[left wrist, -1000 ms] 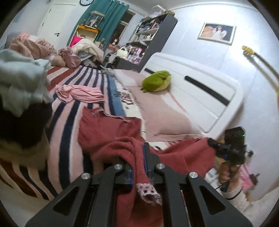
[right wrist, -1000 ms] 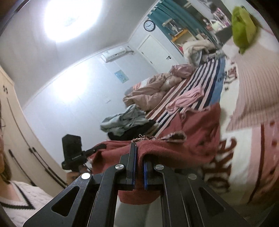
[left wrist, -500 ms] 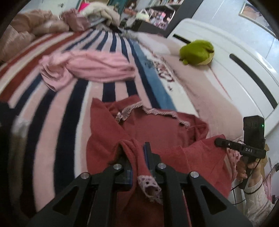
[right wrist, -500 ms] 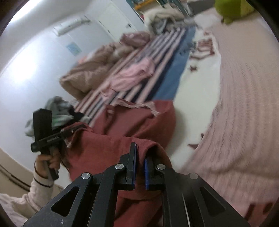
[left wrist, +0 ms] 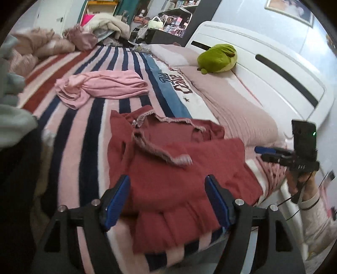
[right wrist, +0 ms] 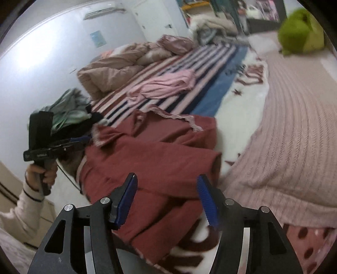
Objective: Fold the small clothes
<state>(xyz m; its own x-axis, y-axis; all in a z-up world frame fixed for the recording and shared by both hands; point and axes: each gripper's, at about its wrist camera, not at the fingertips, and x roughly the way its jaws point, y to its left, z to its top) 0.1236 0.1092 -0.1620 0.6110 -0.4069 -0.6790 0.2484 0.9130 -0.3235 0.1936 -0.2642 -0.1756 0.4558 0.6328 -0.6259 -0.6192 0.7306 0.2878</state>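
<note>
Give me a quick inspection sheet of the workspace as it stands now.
Surface: striped blanket on the bed, pink knit cover beside it.
Job's things: red garment lying folded over on the blanket, lace trim showing; pink garment crumpled further back.
Clutter: green plush toy; heap of grey-green and dark clothes; bunched duvet.
Grippers: left tool open over the red garment, holding nothing; right tool open, holding nothing.
Cables: thin cable below the left handle.
Surroundings: white headboard, shelving, air conditioner.

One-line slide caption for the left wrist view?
Open left tool hovers over the folded red garment on the striped blanket, pink garment beyond.
</note>
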